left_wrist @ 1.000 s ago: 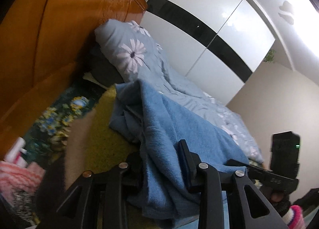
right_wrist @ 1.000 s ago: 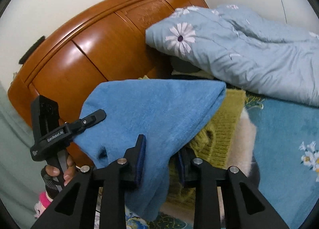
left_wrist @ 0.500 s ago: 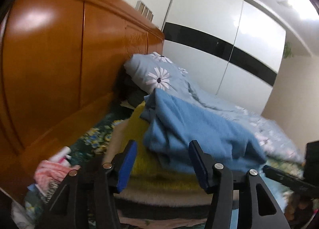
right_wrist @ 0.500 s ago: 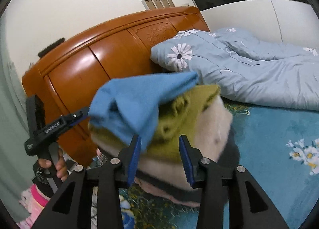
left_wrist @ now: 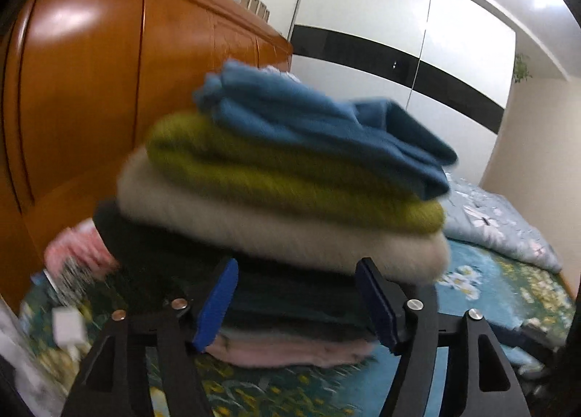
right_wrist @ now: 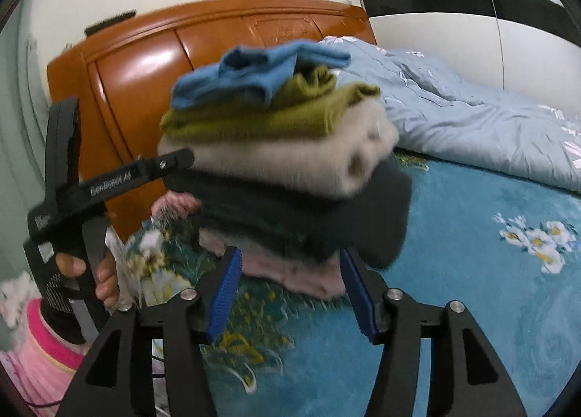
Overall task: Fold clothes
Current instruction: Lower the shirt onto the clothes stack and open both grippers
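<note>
Ahead of the left gripper (left_wrist: 296,302), whose spread jaws have just been opening with nothing pinched, the blue garment (left_wrist: 319,122) tops the folded stack (left_wrist: 283,221). The right gripper (right_wrist: 290,295) has likewise just been widening, empty. Advice: leave both clear, then square the blue layer gently.

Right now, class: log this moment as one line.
left gripper: open, empty | right gripper: open, empty | blue garment: atop stack | jaws just opening

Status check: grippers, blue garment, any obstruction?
Left gripper and right gripper open, jaws just widened, empty. Blue garment atop the stack. Nothing in the way.
</note>
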`<state>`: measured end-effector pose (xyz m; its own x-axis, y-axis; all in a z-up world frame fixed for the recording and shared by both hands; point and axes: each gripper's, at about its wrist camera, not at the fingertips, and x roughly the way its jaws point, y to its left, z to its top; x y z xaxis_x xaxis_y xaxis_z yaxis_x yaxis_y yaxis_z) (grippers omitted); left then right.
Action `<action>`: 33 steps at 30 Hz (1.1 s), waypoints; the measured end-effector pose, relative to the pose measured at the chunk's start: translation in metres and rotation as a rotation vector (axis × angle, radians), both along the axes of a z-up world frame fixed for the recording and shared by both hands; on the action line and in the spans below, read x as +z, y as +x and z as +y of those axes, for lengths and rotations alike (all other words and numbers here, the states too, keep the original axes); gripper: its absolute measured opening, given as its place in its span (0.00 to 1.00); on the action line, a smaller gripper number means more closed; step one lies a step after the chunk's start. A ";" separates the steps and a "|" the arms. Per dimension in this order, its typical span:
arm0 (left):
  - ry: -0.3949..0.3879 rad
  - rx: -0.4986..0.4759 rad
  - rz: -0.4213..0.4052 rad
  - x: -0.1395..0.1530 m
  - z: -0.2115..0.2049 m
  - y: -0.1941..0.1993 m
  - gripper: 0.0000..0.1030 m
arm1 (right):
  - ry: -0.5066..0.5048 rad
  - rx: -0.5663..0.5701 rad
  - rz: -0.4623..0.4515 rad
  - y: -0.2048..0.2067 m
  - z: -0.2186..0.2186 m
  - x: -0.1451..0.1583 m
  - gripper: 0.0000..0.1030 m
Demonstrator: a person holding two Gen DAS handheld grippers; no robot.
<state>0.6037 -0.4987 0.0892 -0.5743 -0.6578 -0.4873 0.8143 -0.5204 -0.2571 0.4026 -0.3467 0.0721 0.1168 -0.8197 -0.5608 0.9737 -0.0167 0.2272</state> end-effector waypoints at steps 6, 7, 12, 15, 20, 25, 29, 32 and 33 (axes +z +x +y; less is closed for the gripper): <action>0.067 0.019 0.021 -0.029 0.027 -0.005 0.81 | 0.019 0.009 -0.014 0.002 0.031 -0.015 0.65; 0.080 0.014 0.021 -0.032 0.030 -0.008 0.81 | 0.019 0.007 -0.010 0.002 0.037 -0.017 0.65; 0.090 -0.022 -0.005 -0.036 0.056 -0.026 0.82 | 0.003 -0.006 -0.006 0.001 0.064 -0.019 0.78; 0.084 -0.040 -0.013 -0.036 0.068 -0.035 0.92 | -0.017 -0.027 -0.035 -0.004 0.080 -0.022 0.79; 0.049 -0.080 -0.047 -0.031 0.091 -0.053 1.00 | -0.048 -0.050 -0.054 -0.009 0.102 -0.028 0.88; 0.006 -0.088 -0.084 -0.029 0.111 -0.066 1.00 | -0.078 -0.060 -0.069 -0.012 0.122 -0.032 0.89; -0.040 -0.031 -0.108 -0.025 0.126 -0.067 1.00 | -0.105 -0.072 -0.048 -0.013 0.137 -0.035 0.98; -0.027 0.009 -0.142 -0.022 0.132 -0.069 1.00 | -0.139 -0.072 -0.041 -0.013 0.148 -0.038 1.00; -0.010 0.021 -0.152 -0.022 0.132 -0.070 1.00 | -0.145 -0.068 -0.041 -0.013 0.151 -0.040 1.00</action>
